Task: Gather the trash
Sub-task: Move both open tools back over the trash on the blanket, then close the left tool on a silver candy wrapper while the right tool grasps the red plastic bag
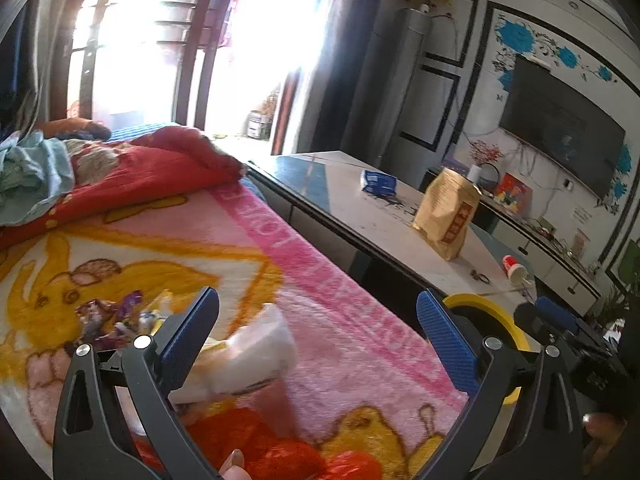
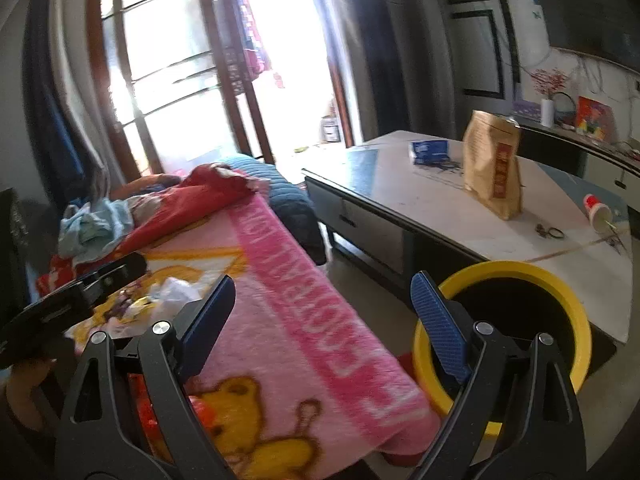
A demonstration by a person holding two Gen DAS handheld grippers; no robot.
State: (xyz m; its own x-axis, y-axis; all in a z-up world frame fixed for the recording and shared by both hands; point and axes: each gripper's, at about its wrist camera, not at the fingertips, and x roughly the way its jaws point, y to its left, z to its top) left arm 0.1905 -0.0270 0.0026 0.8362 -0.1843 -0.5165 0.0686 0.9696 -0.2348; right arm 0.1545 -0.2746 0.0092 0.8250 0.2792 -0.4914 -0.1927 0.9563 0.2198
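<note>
Left wrist view: left hand-held gripper (image 1: 316,336) with jaws standing wide apart, nothing clamped. Just inside the left finger (image 1: 188,336), lower middle of the frame, a crumpled white wrapper (image 1: 256,354) on the pink blanket (image 1: 340,320), blurred, long axis running from lower left up to upper right; whether it touches the pad cannot be told. Further left, beyond that finger, a small heap of wrappers (image 1: 116,316), purple and yellow, shiny, crinkled. At the bottom edge a red plastic bag (image 1: 272,448). Lower right, behind the right finger, the yellow rim of the bin (image 1: 496,312), well apart from the trash. On the surface (image 1: 360,204) at mid right, a brown paper bag (image 1: 446,216), a blue packet (image 1: 378,182) and a tipped paper cup (image 1: 514,268).

Right wrist view: right hand-held gripper (image 2: 322,316), jaws opening and already far apart, nothing between them but blanket. Heap of wrappers (image 2: 160,296) at left of middle, outside the left finger and partly hidden by the other gripper's black body at the left edge. Bin (image 2: 560,284) at lower right, just behind the right finger, mouth open and dark inside, standing on the floor between bed and surface.

Judged from both views: trash lying left of both grippers, bin to the right; left hand nearer the trash, right hand nearer the bin. Light, crushable scraps, likely to slip or scatter under a loose pinch.
</note>
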